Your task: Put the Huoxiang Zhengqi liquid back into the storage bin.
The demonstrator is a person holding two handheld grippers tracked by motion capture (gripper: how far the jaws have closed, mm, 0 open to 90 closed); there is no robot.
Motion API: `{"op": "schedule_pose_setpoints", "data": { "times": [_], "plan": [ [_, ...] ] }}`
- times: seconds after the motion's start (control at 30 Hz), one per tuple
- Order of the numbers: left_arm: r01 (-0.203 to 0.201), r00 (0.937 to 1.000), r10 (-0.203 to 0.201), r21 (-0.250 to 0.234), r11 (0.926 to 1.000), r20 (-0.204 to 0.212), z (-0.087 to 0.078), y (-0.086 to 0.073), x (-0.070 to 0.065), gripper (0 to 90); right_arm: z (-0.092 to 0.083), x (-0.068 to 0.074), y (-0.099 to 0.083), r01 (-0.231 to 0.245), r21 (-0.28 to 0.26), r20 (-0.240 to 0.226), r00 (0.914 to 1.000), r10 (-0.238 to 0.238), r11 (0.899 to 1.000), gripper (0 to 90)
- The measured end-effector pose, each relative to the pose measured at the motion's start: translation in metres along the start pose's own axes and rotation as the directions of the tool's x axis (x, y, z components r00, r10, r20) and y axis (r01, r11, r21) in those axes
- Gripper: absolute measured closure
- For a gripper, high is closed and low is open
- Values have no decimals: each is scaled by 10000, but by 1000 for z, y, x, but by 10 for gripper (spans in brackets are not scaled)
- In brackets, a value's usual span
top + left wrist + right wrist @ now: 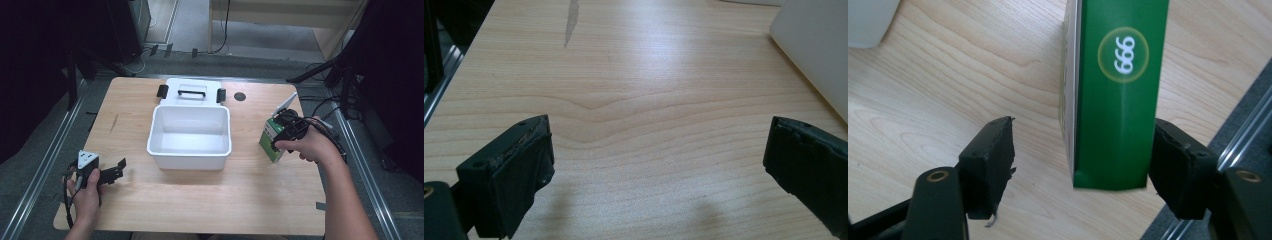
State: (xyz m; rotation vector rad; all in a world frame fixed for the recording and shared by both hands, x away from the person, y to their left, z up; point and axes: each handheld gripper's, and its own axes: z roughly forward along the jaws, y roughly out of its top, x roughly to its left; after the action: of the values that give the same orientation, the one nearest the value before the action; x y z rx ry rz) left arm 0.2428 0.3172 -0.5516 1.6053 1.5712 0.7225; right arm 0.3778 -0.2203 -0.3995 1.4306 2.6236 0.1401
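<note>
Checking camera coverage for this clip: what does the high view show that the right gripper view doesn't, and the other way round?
High view alone: the whole white bin with its lid behind it, and the left gripper resting open near the table's near left corner. Right gripper view alone: the "999" printed on the green box, with one pad against its side and the other pad apart from it. Shared: the green box, the right gripper around it, the wooden table and a corner of the bin.

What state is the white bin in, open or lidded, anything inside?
Open and empty. The white bin shows its bare inside in the high view; its lid lies flat on the table behind it.
</note>
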Motion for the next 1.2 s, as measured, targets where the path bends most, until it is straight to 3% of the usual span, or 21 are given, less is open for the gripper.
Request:
{"op": "schedule_pose_setpoints", "data": {
  "times": [0.17,0.3,0.57,0.77,0.87,0.97,1.2],
  "plan": [
    [58,10000,-58,-5,10000,38,1,0,0,7,6,-3,7,-185,55,-493,9986,187,9998,347],
    [76,9999,-75,-38,10000,153,1,0,0,7,8,-6,13,-314,-51,-373,9988,311,9995,371],
    [160,9996,-160,24,9999,234,1,0,2,7,14,-7,27,-514,91,-642,9966,519,9986,422],
    [172,9994,-173,34,9998,291,1,0,2,7,14,-11,28,-739,258,-727,9945,756,9969,465],
    [205,9992,-206,52,9998,347,1,1,3,7,13,-13,27,-973,322,-744,9923,995,9947,537],
    [306,9985,-307,35,9995,456,1,1,3,7,11,-15,27,-1086,285,-971,9891,1109,9937,564],
    [352,9980,-354,37,9994,517,1,1,4,7,8,-15,27,-856,155,-625,9943,864,9962,634]
  ]
}}
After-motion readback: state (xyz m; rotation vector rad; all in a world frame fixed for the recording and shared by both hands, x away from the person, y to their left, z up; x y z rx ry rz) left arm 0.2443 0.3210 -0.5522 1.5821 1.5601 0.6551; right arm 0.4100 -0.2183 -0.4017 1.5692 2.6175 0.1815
